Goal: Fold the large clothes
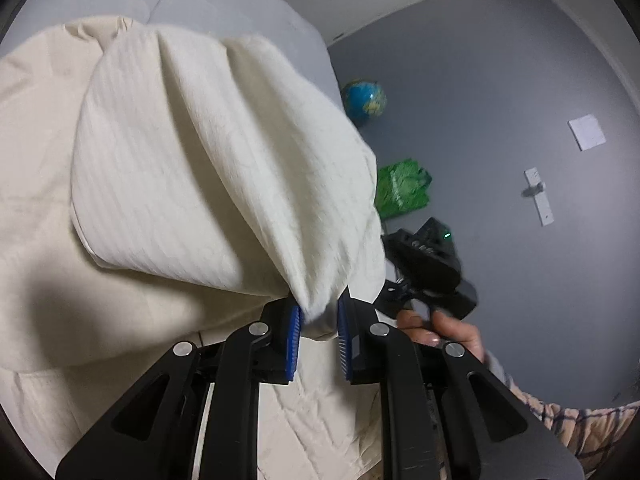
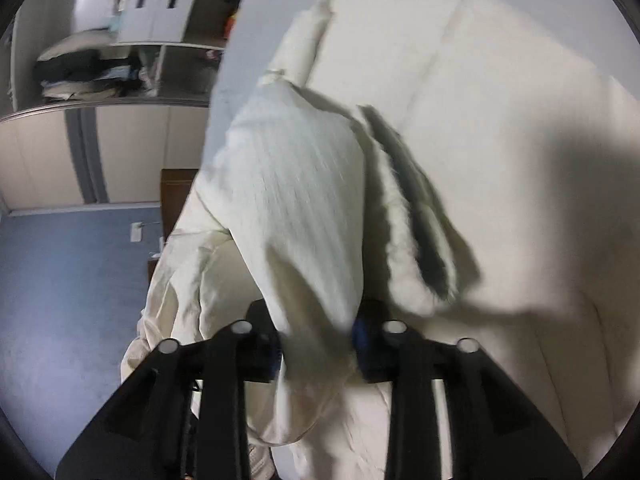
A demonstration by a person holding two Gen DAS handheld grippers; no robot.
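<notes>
A large cream garment (image 1: 180, 152) lies spread on a pale grey surface (image 1: 248, 12). My left gripper (image 1: 319, 320) is shut on a bunched edge of it and holds that part lifted, so a folded flap hangs over the rest. In the right wrist view the same cream garment (image 2: 304, 200) drapes from my right gripper (image 2: 316, 340), which is shut on a lifted fold. Its blue pads (image 2: 362, 332) are mostly hidden by cloth. The right gripper's black body (image 1: 424, 260) and the hand holding it show in the left wrist view.
On the grey floor (image 1: 500, 80) lie a small globe (image 1: 364, 100), a green bag (image 1: 402, 188) and a white paper (image 1: 586, 132). In the right wrist view, shelves (image 2: 100, 48) with clothes and a brown cabinet (image 2: 176, 196) stand at the left.
</notes>
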